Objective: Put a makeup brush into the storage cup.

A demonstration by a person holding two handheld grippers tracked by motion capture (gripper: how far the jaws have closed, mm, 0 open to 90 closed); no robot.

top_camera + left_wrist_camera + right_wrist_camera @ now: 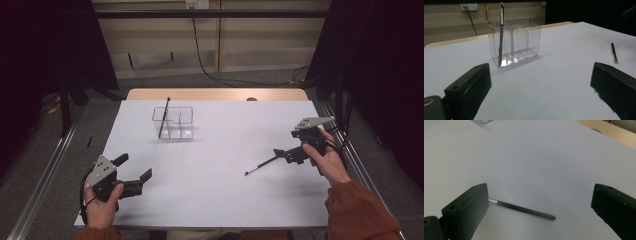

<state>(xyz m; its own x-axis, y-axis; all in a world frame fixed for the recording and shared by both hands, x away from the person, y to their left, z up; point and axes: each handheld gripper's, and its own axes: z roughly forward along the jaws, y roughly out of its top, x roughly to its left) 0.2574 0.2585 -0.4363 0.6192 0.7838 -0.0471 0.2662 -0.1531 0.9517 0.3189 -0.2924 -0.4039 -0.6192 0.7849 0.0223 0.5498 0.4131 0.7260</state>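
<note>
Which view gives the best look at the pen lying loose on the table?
The right gripper view: the loose pen lies close between the open jaws, its silver end against the left one. The high view shows it small beside the right gripper; the left gripper view shows it far off.

We count two pens: one pen [261,165] lying flat on the worktop [215,150], and a second pen [164,117] standing in the holder [174,123]. We see one clear holder, with three compartments. We count two grippers, a left gripper [136,170] and a right gripper [286,152].
</note>
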